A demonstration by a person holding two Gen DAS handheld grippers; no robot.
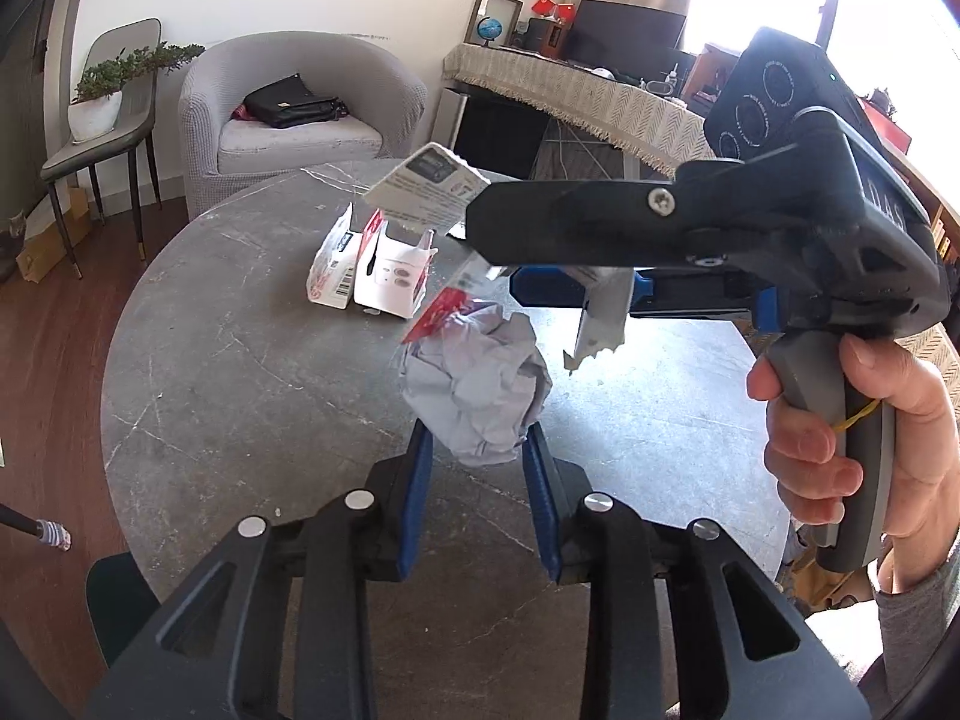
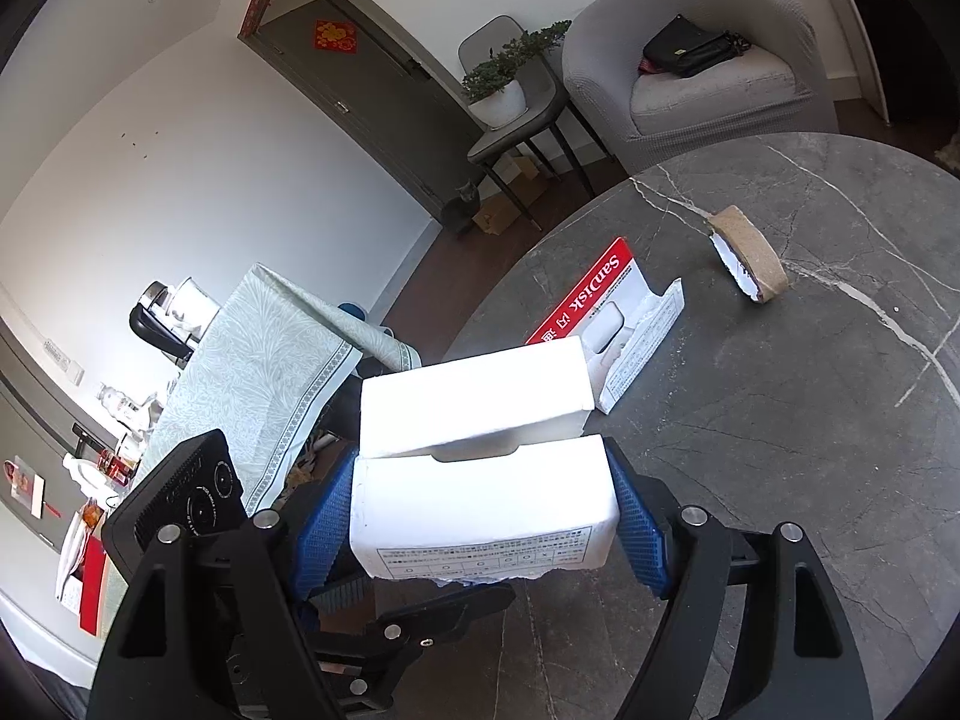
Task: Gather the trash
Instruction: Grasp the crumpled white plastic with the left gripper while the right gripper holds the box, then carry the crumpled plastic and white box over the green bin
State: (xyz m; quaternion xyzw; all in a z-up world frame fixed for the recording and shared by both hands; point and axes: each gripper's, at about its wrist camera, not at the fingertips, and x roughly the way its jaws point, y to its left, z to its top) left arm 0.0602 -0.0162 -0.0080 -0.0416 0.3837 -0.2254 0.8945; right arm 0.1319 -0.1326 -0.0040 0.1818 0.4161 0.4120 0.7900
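Observation:
My left gripper (image 1: pixel 480 438) is shut on a crumpled ball of pale paper (image 1: pixel 480 384) with a bit of red and clear wrapper on top, held above the round grey table (image 1: pixel 240 372). My right gripper (image 2: pixel 483 516) is shut on a torn white cardboard box (image 2: pixel 480 456); in the left wrist view the right gripper (image 1: pixel 480 228) crosses from the right with the box (image 1: pixel 426 186) sticking out of it. A torn SanDisk package (image 1: pixel 384 270) lies on the table beyond both grippers; it also shows in the right wrist view (image 2: pixel 606 312). A brown cardboard scrap (image 2: pixel 750 258) lies further right.
A grey armchair (image 1: pixel 288 120) with a black bag (image 1: pixel 288 102) stands behind the table. A chair with a potted plant (image 1: pixel 102 102) stands at the left. A cloth-covered desk (image 1: pixel 588 96) with a monitor is at the back right. A cloth-covered piece of furniture (image 2: pixel 258 360) stands left of the table.

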